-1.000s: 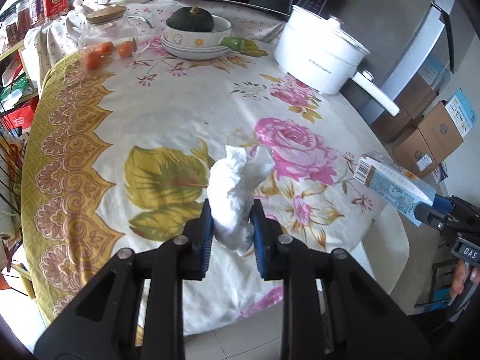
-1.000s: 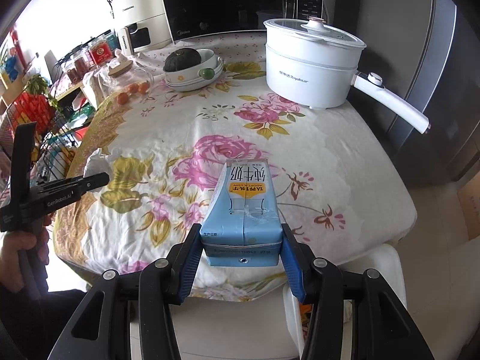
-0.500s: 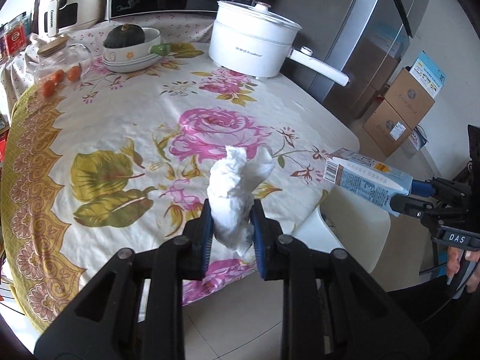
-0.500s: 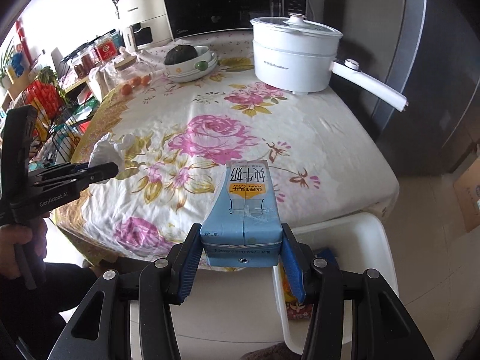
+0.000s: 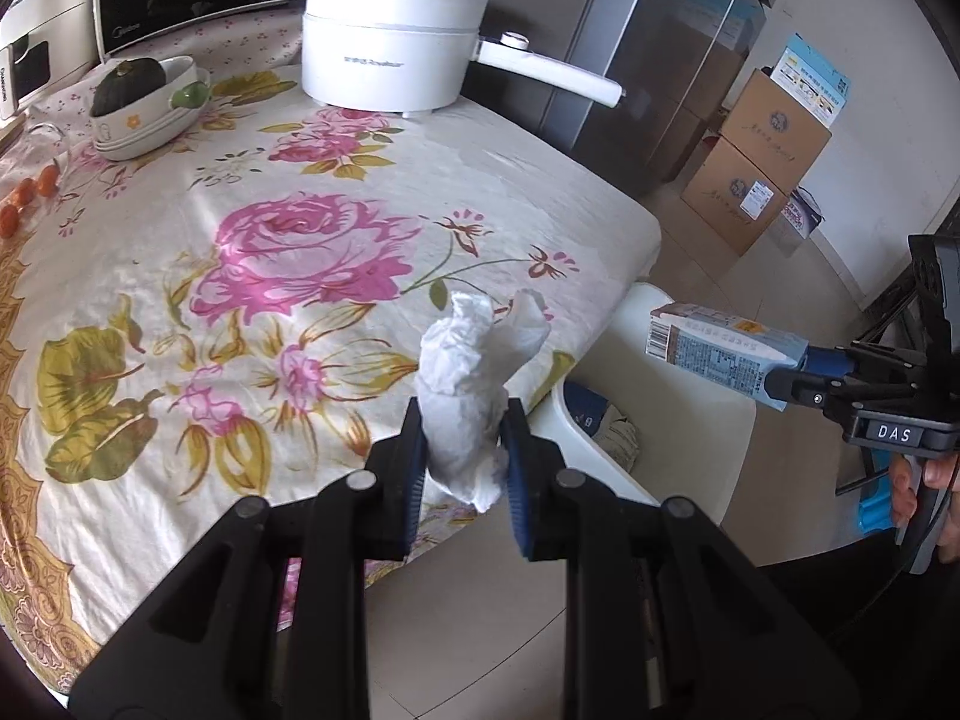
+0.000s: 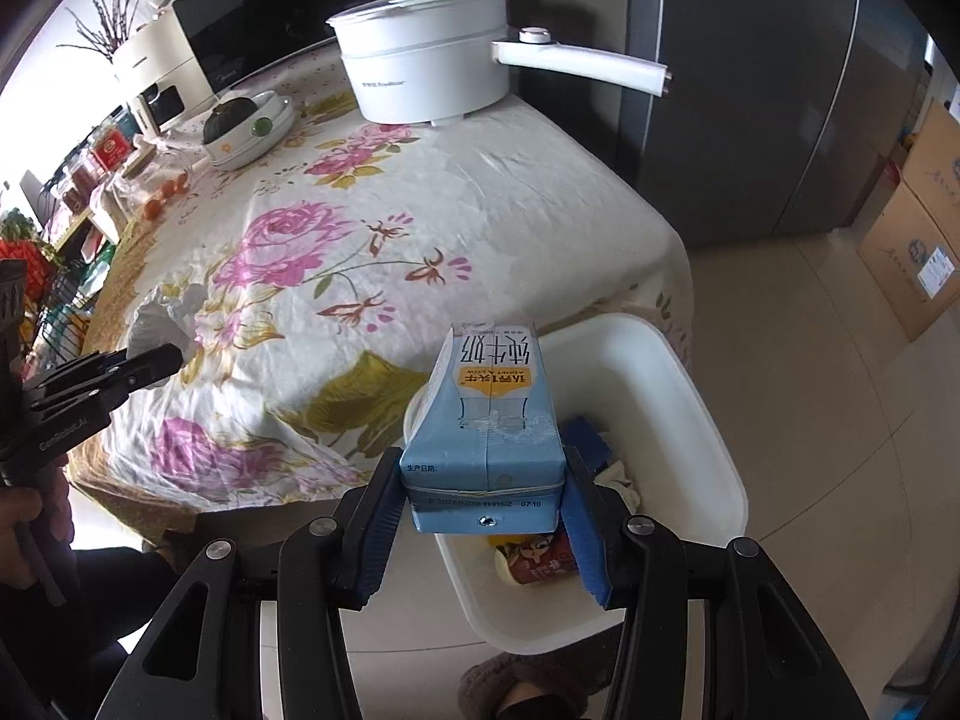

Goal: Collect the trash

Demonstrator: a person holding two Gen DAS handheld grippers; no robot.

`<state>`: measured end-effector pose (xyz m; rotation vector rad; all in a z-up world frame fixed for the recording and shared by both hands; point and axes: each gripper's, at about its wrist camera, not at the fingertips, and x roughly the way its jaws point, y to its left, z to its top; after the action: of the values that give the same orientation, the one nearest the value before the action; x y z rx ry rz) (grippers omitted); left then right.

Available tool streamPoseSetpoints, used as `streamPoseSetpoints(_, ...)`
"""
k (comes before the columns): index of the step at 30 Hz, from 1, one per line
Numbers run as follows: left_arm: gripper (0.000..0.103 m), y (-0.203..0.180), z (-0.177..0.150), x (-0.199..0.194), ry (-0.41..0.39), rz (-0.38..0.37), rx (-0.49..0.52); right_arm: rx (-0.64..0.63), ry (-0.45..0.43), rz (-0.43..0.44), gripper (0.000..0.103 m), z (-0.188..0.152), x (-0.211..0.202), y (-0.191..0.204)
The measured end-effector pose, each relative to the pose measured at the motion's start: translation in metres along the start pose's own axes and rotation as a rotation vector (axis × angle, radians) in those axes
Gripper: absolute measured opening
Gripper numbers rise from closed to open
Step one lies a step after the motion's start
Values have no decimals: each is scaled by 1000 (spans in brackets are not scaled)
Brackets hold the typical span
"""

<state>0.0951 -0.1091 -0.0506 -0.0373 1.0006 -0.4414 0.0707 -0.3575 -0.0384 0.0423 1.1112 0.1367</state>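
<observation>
I see a cream tablecloth (image 5: 480, 192) printed with pink roses, olive-green leaves and an ochre scrolled border. The crumpled tissue (image 5: 474, 372) is plain white. The milk carton (image 6: 486, 420) is pale blue with an orange band and dark lettering. My gripper pads (image 6: 372, 534) are blue on black arms. The bin (image 6: 690, 408) is white; so is the cooking pot (image 6: 426, 72). The squash (image 5: 129, 87) is dark green in a white bowl (image 5: 150, 126) with yellow flowers

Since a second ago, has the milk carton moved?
Yes. The milk carton went from over the tablecloth to above the white bin beside the table.
</observation>
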Motion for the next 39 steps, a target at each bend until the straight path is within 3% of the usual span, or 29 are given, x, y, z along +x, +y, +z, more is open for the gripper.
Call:
streamPoseSetpoints(8, 26, -47, 0, 29, 44, -48, 75, 122, 73, -50, 54, -17, 13, -46)
streamPoseSetpoints(11, 26, -63, 0, 39, 54, -68, 102, 132, 76, -73, 60, -22, 12, -56)
streamPoseSetpoints(26, 26, -114, 0, 83, 65, -147, 215, 169, 90, -95, 66, -35, 7, -85)
streamPoseSetpoints(27, 28, -116, -1, 84, 57, -164, 221, 172, 90, -96, 66, -36, 7, -87)
streamPoseSetpoints(29, 52, -118, -1, 88, 57, -180, 237, 176, 92, -99, 67, -36, 7, -89)
streamPoseSetpoints(30, 76, -120, -1, 90, 53, -164, 243, 179, 93, -102, 67, -36, 7, -90)
streamPoseSetpoints(31, 88, -120, -2, 90, 38, -136, 246, 182, 94, -105, 67, -37, 7, -91)
streamPoseSetpoints(39, 98, -106, -2, 83, 32, -31, 227, 183, 88, -120, 72, -37, 7, -92)
